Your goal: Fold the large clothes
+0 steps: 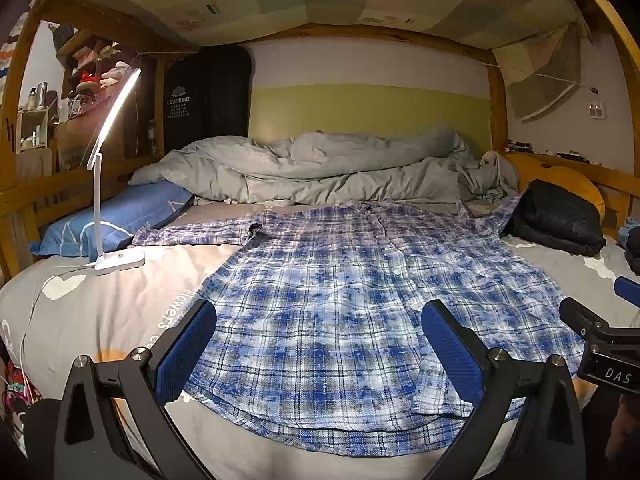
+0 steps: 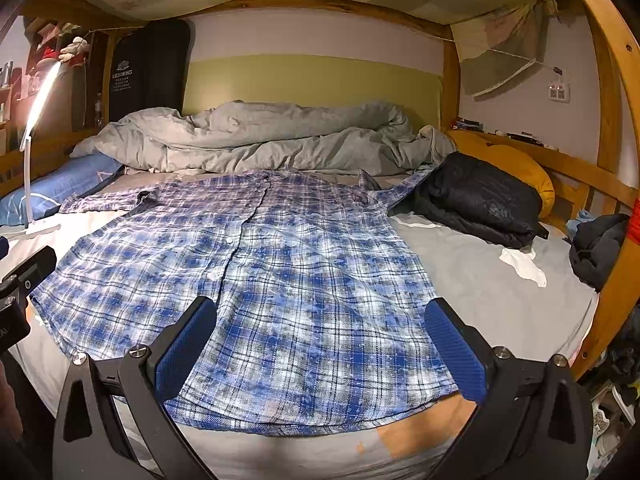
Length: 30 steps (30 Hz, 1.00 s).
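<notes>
Both tongs, left tongs [image 1: 318, 344] and right tongs [image 2: 320, 344], gape empty. Shirt [image 1: 360, 304] is light and floppy; pinch your hem corners at 6 o'clock.

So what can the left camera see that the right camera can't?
Only the left wrist view shows the whole white lamp base and the shelf clutter behind it. Only the right wrist view shows the dark clothes heaped by the wooden rail, and shoes on the floor. Both show the blue plaid shirt spread flat, the grey duvet, the black jacket, and open gripper fingers with nothing between them.
</notes>
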Motion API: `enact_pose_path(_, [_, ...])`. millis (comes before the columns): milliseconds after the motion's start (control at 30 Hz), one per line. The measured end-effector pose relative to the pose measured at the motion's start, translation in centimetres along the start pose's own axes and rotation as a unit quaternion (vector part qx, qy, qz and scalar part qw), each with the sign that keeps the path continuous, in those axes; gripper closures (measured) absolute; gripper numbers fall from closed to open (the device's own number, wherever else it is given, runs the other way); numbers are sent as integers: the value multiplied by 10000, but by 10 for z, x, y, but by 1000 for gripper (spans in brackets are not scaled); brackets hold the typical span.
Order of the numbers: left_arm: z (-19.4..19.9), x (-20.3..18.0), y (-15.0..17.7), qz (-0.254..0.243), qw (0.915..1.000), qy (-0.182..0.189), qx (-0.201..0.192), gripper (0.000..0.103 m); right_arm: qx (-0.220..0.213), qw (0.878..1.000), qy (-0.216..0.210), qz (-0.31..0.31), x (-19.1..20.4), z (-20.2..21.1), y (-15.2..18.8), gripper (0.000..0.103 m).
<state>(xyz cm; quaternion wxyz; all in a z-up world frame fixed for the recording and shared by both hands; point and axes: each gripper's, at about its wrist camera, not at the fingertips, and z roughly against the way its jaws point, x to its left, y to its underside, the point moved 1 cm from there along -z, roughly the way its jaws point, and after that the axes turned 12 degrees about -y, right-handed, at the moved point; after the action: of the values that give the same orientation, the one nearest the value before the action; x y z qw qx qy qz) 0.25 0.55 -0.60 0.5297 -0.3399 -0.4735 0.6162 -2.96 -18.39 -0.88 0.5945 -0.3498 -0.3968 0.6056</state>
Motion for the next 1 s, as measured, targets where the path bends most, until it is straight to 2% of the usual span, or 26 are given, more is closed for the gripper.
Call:
enact_pose_path(400, [3, -3, 2, -1, 9999, -24, -128, 0, 41, 10000, -7, -20, 2, -2, 1, 0])
enact_pose_path(1000, [1, -3, 5, -40, 10000, 20, -84, 0, 108, 9999, -22, -43, 3, -8, 4, 0])
